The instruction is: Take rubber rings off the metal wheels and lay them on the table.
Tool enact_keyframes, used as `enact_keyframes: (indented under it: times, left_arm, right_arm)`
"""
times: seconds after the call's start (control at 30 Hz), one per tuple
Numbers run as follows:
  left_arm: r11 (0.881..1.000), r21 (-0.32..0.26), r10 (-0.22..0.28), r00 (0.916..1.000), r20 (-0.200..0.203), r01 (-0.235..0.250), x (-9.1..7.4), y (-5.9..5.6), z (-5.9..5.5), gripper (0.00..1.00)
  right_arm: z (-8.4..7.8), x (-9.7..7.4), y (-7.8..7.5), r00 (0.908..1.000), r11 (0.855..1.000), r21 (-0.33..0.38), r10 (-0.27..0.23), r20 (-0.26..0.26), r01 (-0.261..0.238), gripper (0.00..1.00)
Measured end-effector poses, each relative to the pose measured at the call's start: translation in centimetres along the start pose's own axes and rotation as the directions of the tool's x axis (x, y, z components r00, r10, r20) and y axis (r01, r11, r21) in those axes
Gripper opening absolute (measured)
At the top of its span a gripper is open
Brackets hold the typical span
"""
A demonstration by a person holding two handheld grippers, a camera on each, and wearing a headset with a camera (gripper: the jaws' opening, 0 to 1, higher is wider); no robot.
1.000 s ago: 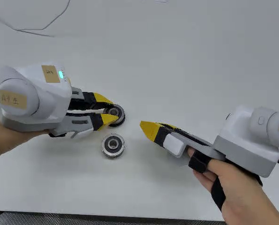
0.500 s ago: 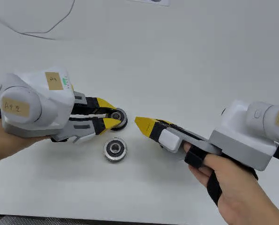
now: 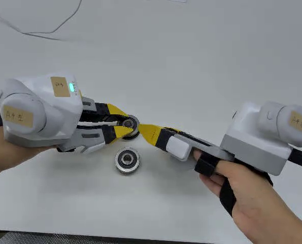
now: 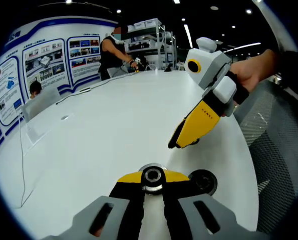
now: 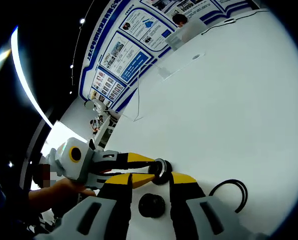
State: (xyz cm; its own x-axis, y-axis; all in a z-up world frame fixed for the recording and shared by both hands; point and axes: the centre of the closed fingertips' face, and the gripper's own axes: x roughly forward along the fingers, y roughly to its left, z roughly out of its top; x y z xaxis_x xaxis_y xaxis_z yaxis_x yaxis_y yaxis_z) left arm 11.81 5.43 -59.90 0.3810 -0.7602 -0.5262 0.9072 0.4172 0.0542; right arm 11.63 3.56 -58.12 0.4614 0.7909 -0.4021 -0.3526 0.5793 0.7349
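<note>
— Head view, left side: how is the left claw [image 3: 125, 122] found?
— It is found clamped on a metal wheel [image 3: 131, 123], which is gripped between the yellow tips. The same grip is confirmed in the left gripper view. Whether the wheel rests on the white surface [image 3: 201, 71] cannot be told.
— And the right claw [image 3: 146, 131]?
— Its jaws are seen apart in the right gripper view. The tips are positioned close beside the held wheel; contact cannot be confirmed.
— Where are the other items noted?
— A second wheel [image 3: 126, 159] is recorded lying flat on the surface, near the held wheel, on the person's side of it. A loose black rubber ring [image 5: 232, 181] is noted on the surface beside the right claw.
</note>
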Motion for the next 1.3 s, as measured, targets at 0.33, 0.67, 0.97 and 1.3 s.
enact_keyframes:
  times: [0.33, 0.67, 0.97, 1.3]
  left_arm:
    - [1.000, 0.024, -0.002, 0.9999, 0.012, 0.002, 0.0, 0.1, 0.0, 0.12]
    - [1.000, 0.026, -0.009, 0.9998, 0.016, 0.009, 0.0, 0.2, 0.1, 0.12]
    - [1.000, 0.022, -0.007, 0.9996, 0.026, 0.006, 0.0, 0.2, 0.2, 0.12]
    - [1.000, 0.025, -0.006, 0.9997, 0.024, 0.006, -0.1, 0.2, 0.2, 0.12]
  right_arm:
    - [0.0, 1.4, 0.0, 0.9999, 0.998, 0.061, 0.003, -0.010, -0.002, 0.42]
    - [-0.4, 2.4, 0.7, 0.9994, 0.995, 0.092, 0.027, -0.023, -0.025, 0.47]
    - [-0.6, 2.8, 0.3, 0.9994, 0.994, 0.112, 0.014, -0.031, -0.010, 0.48]
    - [-1.0, 2.9, 0.6, 0.9989, 0.993, 0.119, 0.018, -0.044, -0.013, 0.48]
